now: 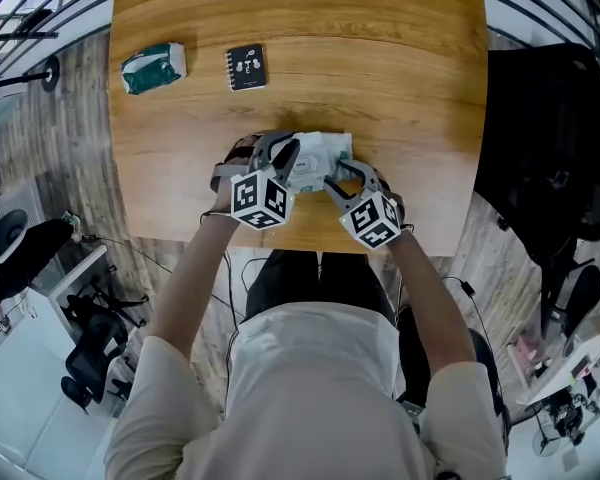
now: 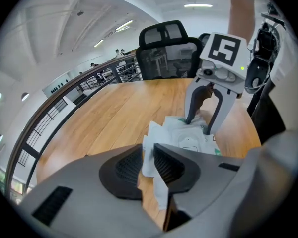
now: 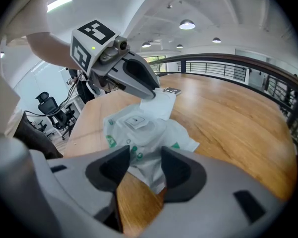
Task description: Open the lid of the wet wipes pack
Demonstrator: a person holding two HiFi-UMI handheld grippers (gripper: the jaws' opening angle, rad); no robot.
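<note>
The wet wipes pack (image 1: 320, 152), white crinkled film with green marks, lies near the table's front edge. Its small square lid (image 3: 135, 122) sits flat on top, also seen in the left gripper view as the lid (image 2: 189, 144). My left gripper (image 2: 148, 165) is shut on the pack's raised white end flap, and the film runs through its narrow jaws. From the right gripper view the left gripper (image 3: 153, 94) pinches that flap like a beak. My right gripper (image 3: 146, 165) holds the bunched opposite end of the pack (image 3: 139, 133), fingertips down on it.
A green packet (image 1: 153, 68) and a small black booklet (image 1: 246, 68) lie at the far left of the wooden table (image 1: 410, 88). A black office chair (image 2: 169, 48) stands beyond the table's far edge. My body is right behind the front edge.
</note>
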